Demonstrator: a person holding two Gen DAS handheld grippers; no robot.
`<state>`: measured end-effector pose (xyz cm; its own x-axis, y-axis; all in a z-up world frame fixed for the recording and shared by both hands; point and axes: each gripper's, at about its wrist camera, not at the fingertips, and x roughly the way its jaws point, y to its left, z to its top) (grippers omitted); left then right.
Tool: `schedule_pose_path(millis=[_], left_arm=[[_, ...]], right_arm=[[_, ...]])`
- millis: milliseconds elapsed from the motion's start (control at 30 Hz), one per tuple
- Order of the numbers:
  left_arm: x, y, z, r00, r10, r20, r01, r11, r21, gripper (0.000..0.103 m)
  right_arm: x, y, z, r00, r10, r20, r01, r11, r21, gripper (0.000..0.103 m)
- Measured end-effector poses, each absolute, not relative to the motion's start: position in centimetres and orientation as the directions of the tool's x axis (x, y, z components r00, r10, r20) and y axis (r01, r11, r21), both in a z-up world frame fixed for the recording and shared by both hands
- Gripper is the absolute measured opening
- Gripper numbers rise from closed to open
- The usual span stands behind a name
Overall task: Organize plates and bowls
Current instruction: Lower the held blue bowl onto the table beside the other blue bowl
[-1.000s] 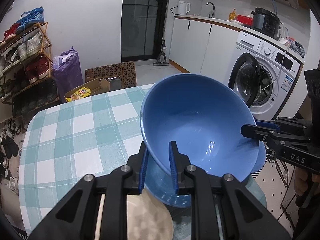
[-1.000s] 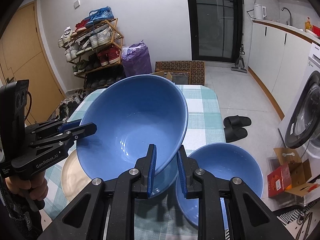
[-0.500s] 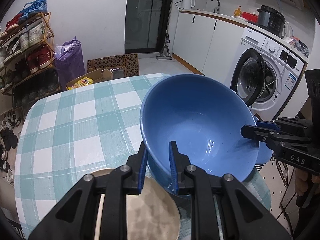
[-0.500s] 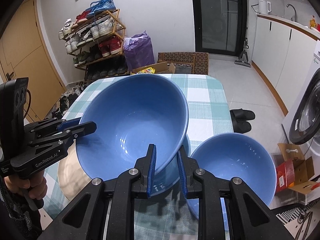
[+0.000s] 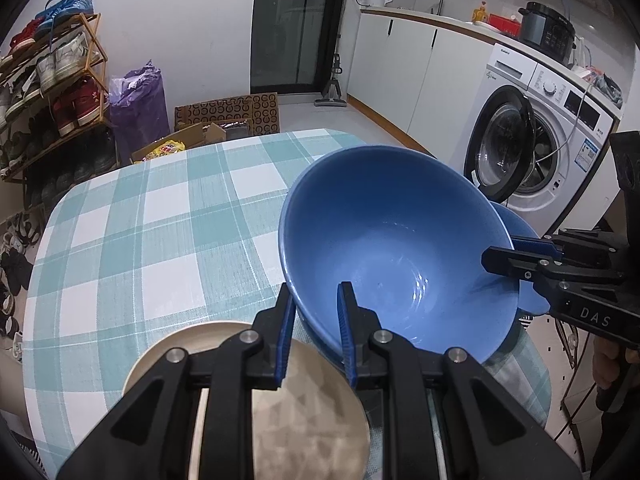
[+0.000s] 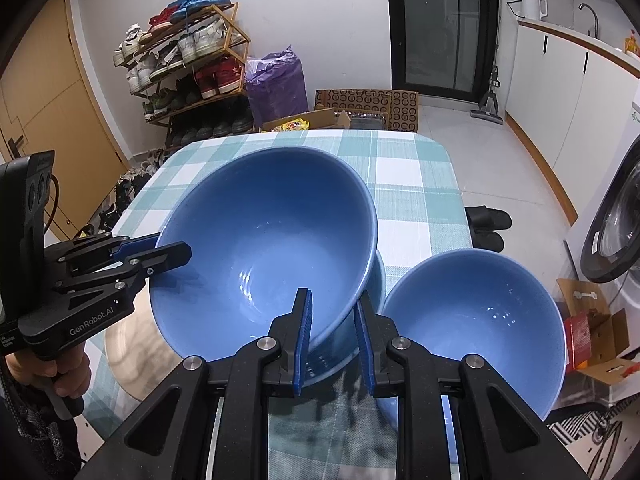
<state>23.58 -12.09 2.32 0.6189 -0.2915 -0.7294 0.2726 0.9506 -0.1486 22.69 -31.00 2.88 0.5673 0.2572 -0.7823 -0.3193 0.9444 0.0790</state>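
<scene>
Both grippers hold one large blue bowl (image 5: 396, 252) by opposite rims; it also shows in the right wrist view (image 6: 264, 248). My left gripper (image 5: 314, 304) is shut on its near rim, and my right gripper (image 6: 334, 312) is shut on the other rim. The bowl is tilted and sits in or just above a second blue bowl (image 6: 370, 288) beneath it. A third blue bowl (image 6: 476, 328) stands on the table to the right. A beige plate (image 5: 320, 396) lies under my left gripper.
The table has a teal checked cloth (image 5: 160, 232) with rounded edges. A washing machine (image 5: 536, 140) with its door open stands to the right, a shoe rack (image 6: 188, 64) and purple bag (image 6: 276, 80) beyond the table. Slippers (image 6: 488, 224) lie on the floor.
The held bowl has come down and toward me, closing onto the bowl beneath. More of the beige plate and tablecloth shows. Both grippers keep their hold.
</scene>
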Motion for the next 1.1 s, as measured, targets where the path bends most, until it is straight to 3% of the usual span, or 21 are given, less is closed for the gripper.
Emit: schedule_pose_path(millis=[1100], left_arm=[[24.1,-13.1,0.2,0.587,-0.262,-0.766,0.286,0.952,-0.107,0.022]], right_arm=[[23.1,-29.5,0.7,0.563,0.14,-0.815,-0.306,0.951,-0.049,0.022]])
